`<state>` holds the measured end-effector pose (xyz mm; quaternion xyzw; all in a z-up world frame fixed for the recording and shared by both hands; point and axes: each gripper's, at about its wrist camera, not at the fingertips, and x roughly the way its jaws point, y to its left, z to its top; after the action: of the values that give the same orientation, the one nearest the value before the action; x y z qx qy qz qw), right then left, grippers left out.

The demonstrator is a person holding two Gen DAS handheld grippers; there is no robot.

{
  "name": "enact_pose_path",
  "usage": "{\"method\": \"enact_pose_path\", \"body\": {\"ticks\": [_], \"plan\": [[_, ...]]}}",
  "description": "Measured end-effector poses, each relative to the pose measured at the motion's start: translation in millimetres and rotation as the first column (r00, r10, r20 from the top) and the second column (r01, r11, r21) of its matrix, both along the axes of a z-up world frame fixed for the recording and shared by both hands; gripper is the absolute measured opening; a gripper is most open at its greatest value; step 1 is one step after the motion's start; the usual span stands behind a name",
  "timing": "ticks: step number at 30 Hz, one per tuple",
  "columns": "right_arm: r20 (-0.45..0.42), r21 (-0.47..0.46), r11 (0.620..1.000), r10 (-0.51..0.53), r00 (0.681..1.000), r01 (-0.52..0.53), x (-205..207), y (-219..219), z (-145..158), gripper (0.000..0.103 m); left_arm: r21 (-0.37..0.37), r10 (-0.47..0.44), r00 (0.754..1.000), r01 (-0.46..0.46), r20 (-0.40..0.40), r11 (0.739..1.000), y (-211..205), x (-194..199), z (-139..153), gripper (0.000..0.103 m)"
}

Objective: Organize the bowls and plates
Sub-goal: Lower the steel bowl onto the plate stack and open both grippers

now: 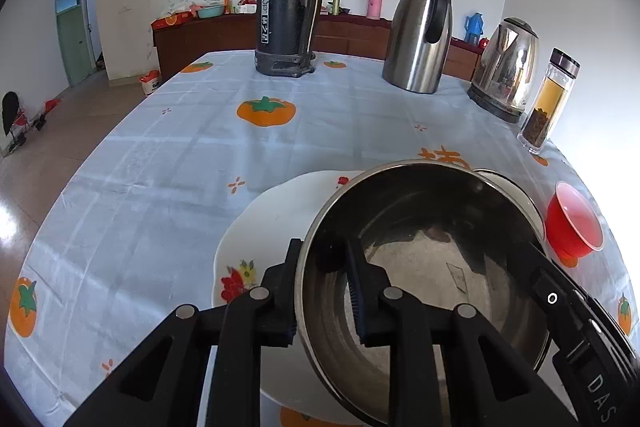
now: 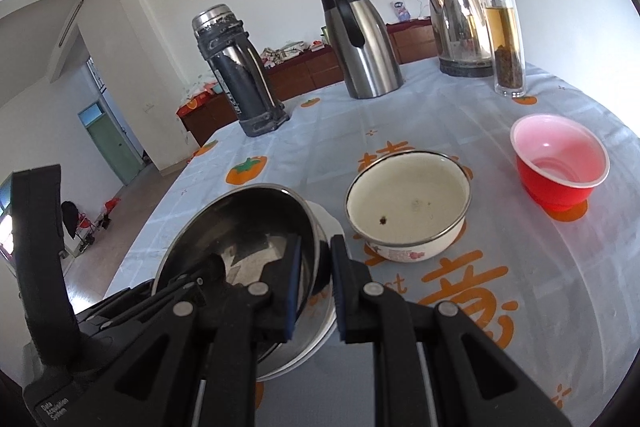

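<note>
Left gripper (image 1: pixel 326 275): matte black plastic throughout, built as a scissor linkage of triangular arms with open cut-outs. Four round silver pivot pins join the links. Each finger (image 1: pixel 364 291) is a flat black slab faced with a dark blue ribbed pad.

Right gripper (image 2: pixel 316 279): identical black linkage, four silver pins, and blue pad strips along the inner finger (image 2: pixel 294 287) edges. Between its arms run pale metal guide rods.

The housing carries small white lettering, "Data Acquisition System", and, on the other unit, a white ring mark and the letters "DAS".
</note>
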<state>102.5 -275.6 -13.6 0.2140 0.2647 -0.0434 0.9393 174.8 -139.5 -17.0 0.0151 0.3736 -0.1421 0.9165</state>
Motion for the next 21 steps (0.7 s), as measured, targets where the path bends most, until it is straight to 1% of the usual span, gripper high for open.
{"method": "enact_pose_path", "body": {"ticks": [6, 12, 18, 21], "plan": [[0.005, 0.002, 1.000, -0.007, 1.000, 0.007, 5, -2, -2, 0.015, 0.003, 0.002, 1.000, -0.002, 0.011, 1.000, -3, 5, -3, 0.024], [-0.003, -0.023, 1.000, 0.006, 1.000, -0.006, 11, 3, -7, 0.015, 0.016, 0.018, 1.000, -0.019, 0.019, 1.000, -1, 10, -5, 0.025], [-0.008, -0.036, 0.999, 0.028, 1.000, -0.028, 15, 8, -11, 0.015, 0.008, 0.042, 0.999, -0.042, -0.001, 0.999, 6, 14, -9, 0.025], [-0.007, -0.032, 0.999, 0.035, 0.999, -0.035, 18, 8, -13, 0.015, 0.017, 0.046, 0.999, -0.046, 0.001, 0.999, 7, 14, -11, 0.025]]}}
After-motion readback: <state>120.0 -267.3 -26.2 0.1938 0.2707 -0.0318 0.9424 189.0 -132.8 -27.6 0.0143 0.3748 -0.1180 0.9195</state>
